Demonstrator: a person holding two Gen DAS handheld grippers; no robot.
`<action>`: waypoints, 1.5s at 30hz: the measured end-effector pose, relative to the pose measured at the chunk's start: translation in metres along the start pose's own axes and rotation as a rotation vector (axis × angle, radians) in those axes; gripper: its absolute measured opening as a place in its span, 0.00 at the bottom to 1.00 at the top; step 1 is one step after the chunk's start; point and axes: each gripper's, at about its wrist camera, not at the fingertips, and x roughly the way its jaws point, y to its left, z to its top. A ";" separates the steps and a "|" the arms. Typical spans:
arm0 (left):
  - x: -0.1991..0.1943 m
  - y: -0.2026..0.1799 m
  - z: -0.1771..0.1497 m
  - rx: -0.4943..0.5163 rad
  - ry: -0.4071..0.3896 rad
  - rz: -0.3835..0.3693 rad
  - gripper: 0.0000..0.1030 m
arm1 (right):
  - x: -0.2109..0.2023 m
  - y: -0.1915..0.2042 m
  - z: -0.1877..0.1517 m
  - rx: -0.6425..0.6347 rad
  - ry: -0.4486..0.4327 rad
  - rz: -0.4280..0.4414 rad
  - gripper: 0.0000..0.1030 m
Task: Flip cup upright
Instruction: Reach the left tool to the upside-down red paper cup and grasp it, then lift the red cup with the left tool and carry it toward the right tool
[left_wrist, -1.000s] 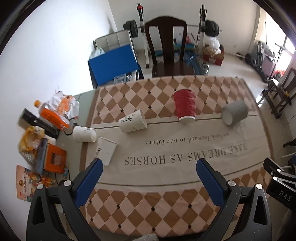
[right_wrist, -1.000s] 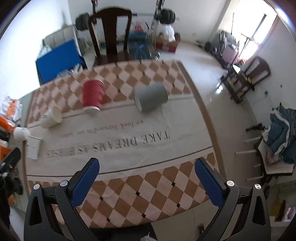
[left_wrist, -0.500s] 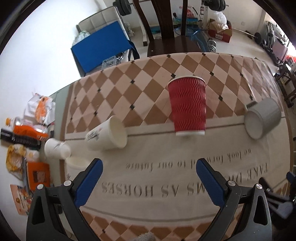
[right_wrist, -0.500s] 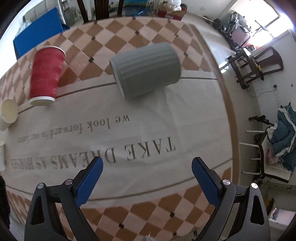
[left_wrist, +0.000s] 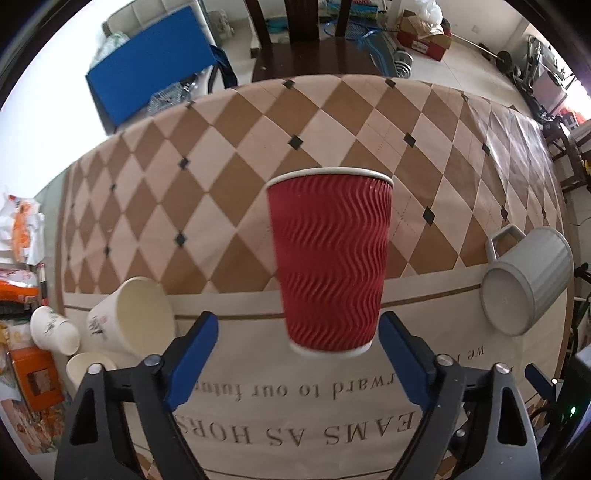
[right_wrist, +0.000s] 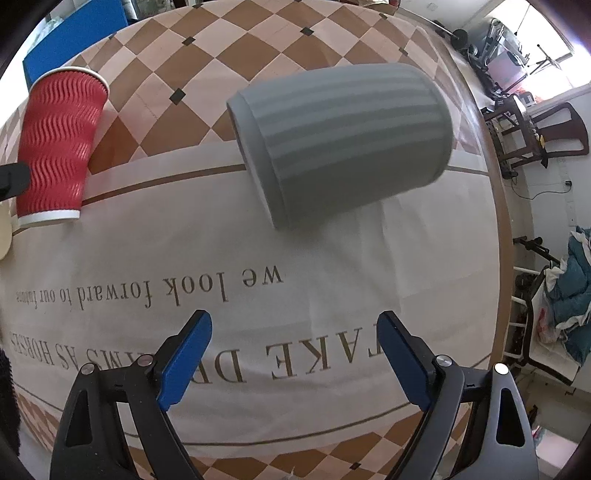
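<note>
The red cup (left_wrist: 328, 266) lies on its side on the desk (left_wrist: 229, 155), straight ahead of the left gripper (left_wrist: 297, 332), whose fingers (left_wrist: 192, 354) are spread wide and empty. I would straddle its ribbed middle and close gently, since paper crushes, then tip it onto its base. The right gripper (right_wrist: 293, 332), also spread, faces the toppled gray mug (right_wrist: 343, 144).

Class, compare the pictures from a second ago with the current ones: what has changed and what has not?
Both grippers advanced, jaws still open: the left gripper toward the red cup, the right gripper toward the grey mug. Nothing was grasped. Both cups lie where they were on the tablecloth.
</note>
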 end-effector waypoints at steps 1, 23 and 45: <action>0.003 -0.001 0.002 0.002 0.006 -0.005 0.83 | 0.002 0.000 0.002 0.000 0.002 0.001 0.89; 0.042 -0.010 0.039 0.036 0.027 -0.026 0.67 | 0.036 -0.033 0.019 0.015 0.019 0.001 0.89; -0.029 0.004 -0.018 0.011 -0.088 -0.022 0.66 | 0.001 -0.014 -0.012 0.026 -0.039 -0.018 0.89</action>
